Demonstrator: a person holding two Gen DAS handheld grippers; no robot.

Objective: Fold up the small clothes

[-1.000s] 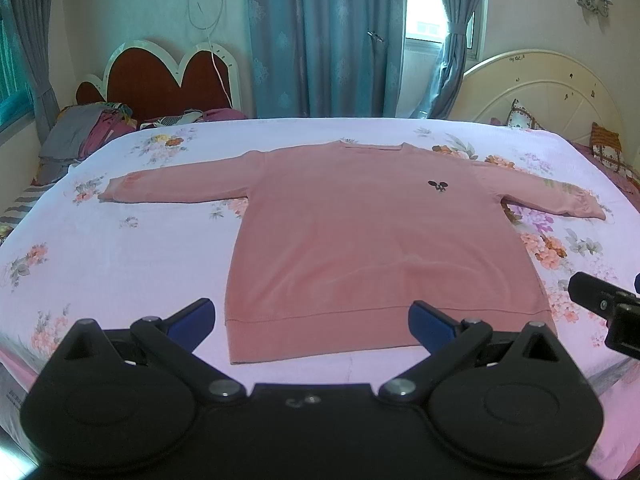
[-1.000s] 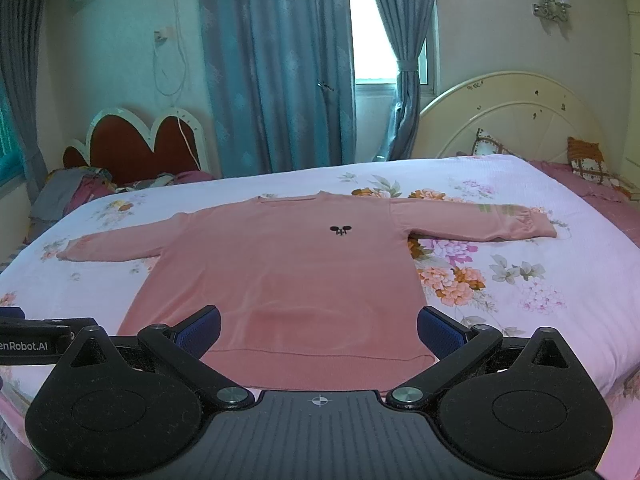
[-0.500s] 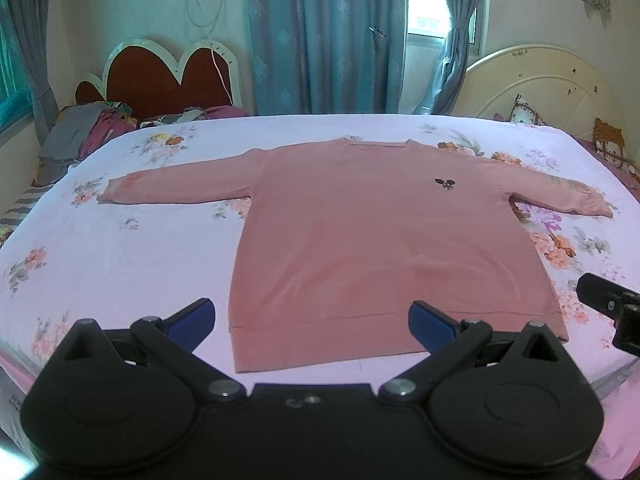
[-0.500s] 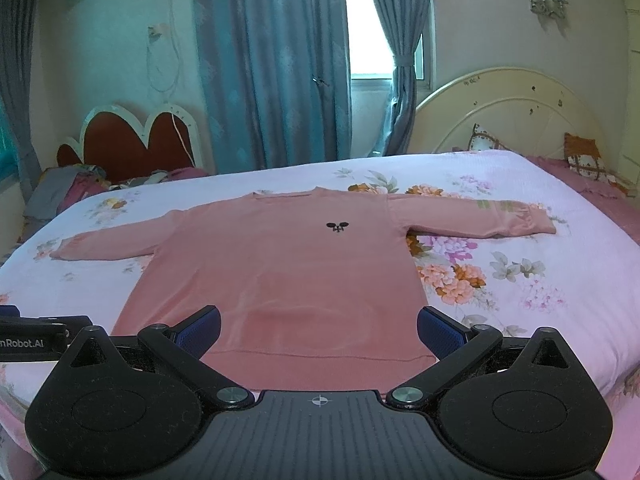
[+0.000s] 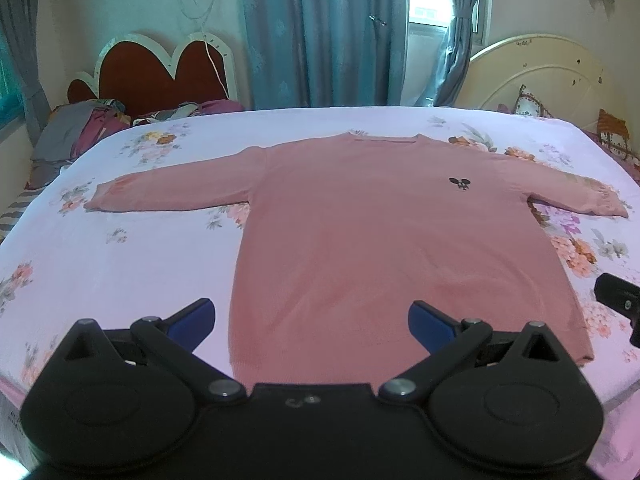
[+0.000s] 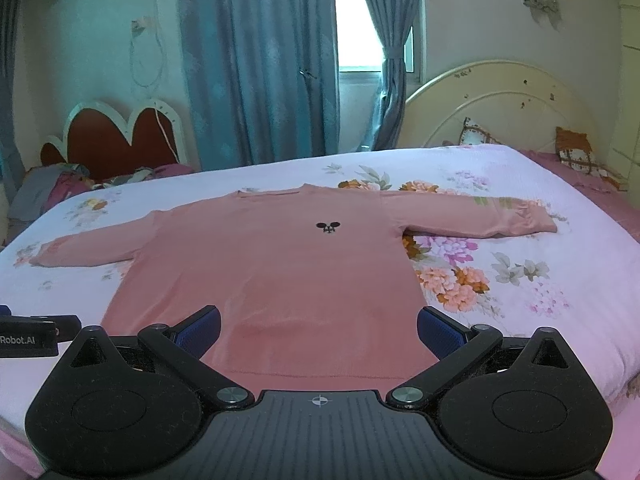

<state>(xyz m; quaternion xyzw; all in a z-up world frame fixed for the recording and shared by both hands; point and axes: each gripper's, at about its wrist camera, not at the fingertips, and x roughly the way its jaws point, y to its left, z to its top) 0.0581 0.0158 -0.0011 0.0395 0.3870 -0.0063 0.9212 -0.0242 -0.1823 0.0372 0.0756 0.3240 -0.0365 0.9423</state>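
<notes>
A pink long-sleeved sweater [image 5: 384,232] lies flat and face up on the floral bed sheet [image 5: 132,264], sleeves spread to both sides, with a small black logo on the chest. It also shows in the right wrist view [image 6: 280,272]. My left gripper [image 5: 312,318] is open and empty, hovering above the sweater's bottom hem near its left corner. My right gripper [image 6: 318,326] is open and empty above the hem toward its right side. The right gripper's tip shows at the left wrist view's right edge [image 5: 618,300].
A red heart-shaped headboard [image 5: 160,72] with a heap of clothes [image 5: 76,132] stands at the back left. A cream headboard [image 6: 504,108] with pillows [image 6: 572,152] is at the back right. Blue curtains [image 6: 260,60] hang behind. The bed's front edge is just below the grippers.
Both grippers have moved slightly forward toward the sweater's hem and stay open. The sweater has not moved.
</notes>
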